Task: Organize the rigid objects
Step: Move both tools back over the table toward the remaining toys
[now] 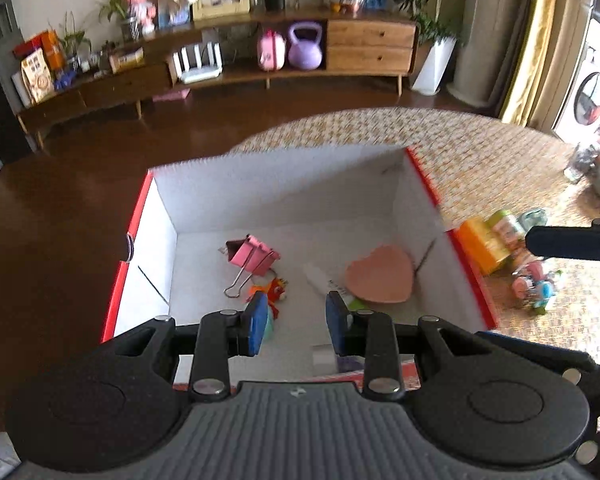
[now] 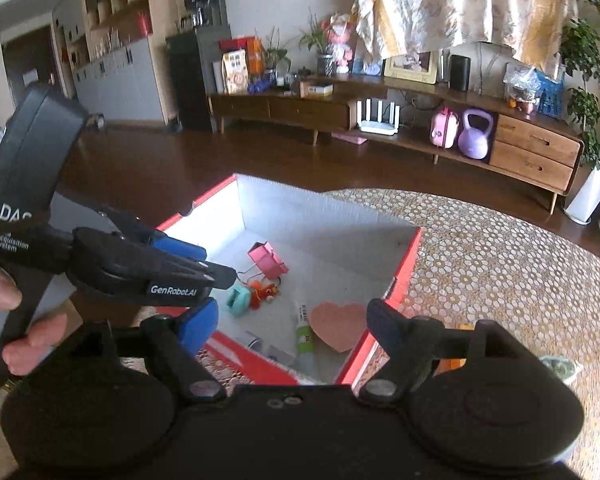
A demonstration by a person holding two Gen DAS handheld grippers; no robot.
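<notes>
A red box with white inner walls (image 1: 284,196) (image 2: 324,216) stands open on the table. Inside lie a pink binder clip (image 1: 250,256) (image 2: 267,261), an orange toy (image 1: 274,290) (image 2: 262,294), a teal item (image 2: 238,300), a white tube (image 1: 324,280) (image 2: 305,336) and a pink heart-shaped piece (image 1: 380,274) (image 2: 338,324). My left gripper (image 1: 298,320) (image 2: 204,272) hangs open and empty over the box's near side. My right gripper (image 2: 290,324) is open and empty above the box's near right corner; its tip (image 1: 560,242) shows at the right edge of the left wrist view.
Several small colourful items lie on the patterned tablecloth (image 1: 480,160) right of the box: an orange carton (image 1: 482,244) and little jars (image 1: 534,280). The table edge curves behind the box. A long wooden sideboard (image 1: 260,56) (image 2: 420,112) stands across the dark floor.
</notes>
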